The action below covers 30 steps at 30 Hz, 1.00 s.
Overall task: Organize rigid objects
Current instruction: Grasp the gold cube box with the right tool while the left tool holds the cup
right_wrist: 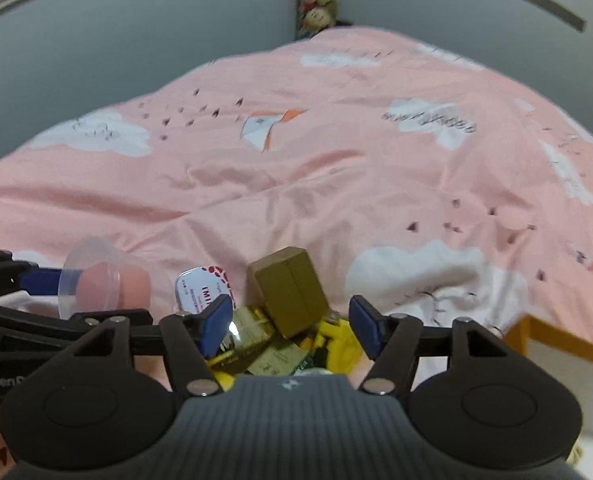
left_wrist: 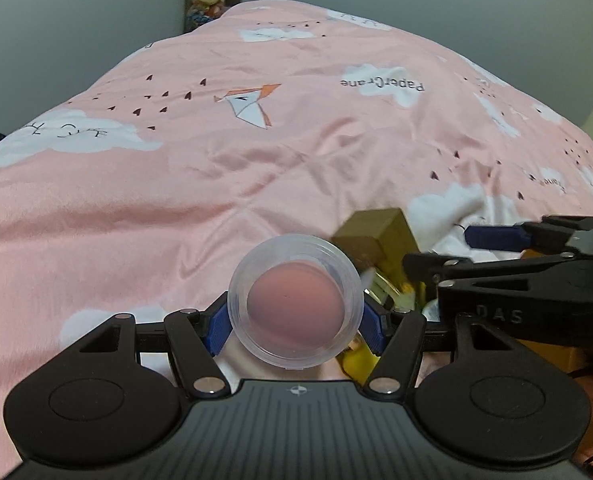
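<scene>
The left gripper (left_wrist: 296, 320) is clamped on a clear round container (left_wrist: 295, 301) at lower centre. The right gripper (right_wrist: 292, 324) stands apart and empty, the brown box (right_wrist: 290, 294) just above it, between its blue pads.

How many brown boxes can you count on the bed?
1: the brown box sits tilted atop the pile of small items, just ahead of the right gripper. Others may be buried underneath.

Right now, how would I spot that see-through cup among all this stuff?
Find the pink bedspread with white clouds, then the clutter pile at its near edge. The clear plastic cup sits clamped in the left gripper, beside a brown box; only it is round and transparent.
</scene>
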{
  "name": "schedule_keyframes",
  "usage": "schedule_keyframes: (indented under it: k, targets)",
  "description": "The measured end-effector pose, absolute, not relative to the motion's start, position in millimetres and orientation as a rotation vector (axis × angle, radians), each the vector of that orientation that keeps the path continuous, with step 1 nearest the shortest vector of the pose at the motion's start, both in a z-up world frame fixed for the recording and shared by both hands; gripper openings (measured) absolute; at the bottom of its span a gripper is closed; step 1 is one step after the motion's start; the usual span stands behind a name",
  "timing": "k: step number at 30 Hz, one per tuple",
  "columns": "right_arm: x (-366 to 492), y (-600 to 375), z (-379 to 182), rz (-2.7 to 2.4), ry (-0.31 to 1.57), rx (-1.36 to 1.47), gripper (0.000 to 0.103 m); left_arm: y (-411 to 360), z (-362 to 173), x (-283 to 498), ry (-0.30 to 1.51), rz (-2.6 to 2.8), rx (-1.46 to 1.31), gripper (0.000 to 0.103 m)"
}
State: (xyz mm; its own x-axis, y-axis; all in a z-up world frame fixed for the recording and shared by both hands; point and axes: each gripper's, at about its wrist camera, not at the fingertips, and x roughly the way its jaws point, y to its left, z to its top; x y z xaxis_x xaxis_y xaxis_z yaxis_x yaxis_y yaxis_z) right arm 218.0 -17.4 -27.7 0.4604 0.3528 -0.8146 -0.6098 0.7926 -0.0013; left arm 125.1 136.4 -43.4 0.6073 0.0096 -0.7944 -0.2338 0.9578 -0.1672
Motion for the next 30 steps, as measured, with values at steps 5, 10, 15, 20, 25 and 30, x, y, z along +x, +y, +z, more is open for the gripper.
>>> schedule_keyframes:
  k: [5,10,15,20,25,30]
  targets:
    - [244,0,-44,0.659,0.983,-0.349,0.064,146,-52,137,0.922,0.164,-0.308,0.073]
    - [256,18,-58,0.675,0.998,-0.440,0.064,152,-58,142,0.924,0.176,-0.335,0.073]
    - [266,26,-68,0.682,1.000,-0.466,0.052,153,-63,145,0.934,0.177,-0.339,0.073]
    - [265,26,-70,0.678,0.982,-0.468,0.049,151,-62,144,0.931,0.175,-0.337,0.073]
    - [259,16,-55,0.655,0.943,-0.436,0.048,145,-50,137,0.896,0.168,-0.324,0.073]
    - [246,-3,-26,0.641,0.873,-0.405,0.048,134,-33,130,0.856,0.150,-0.313,0.073]
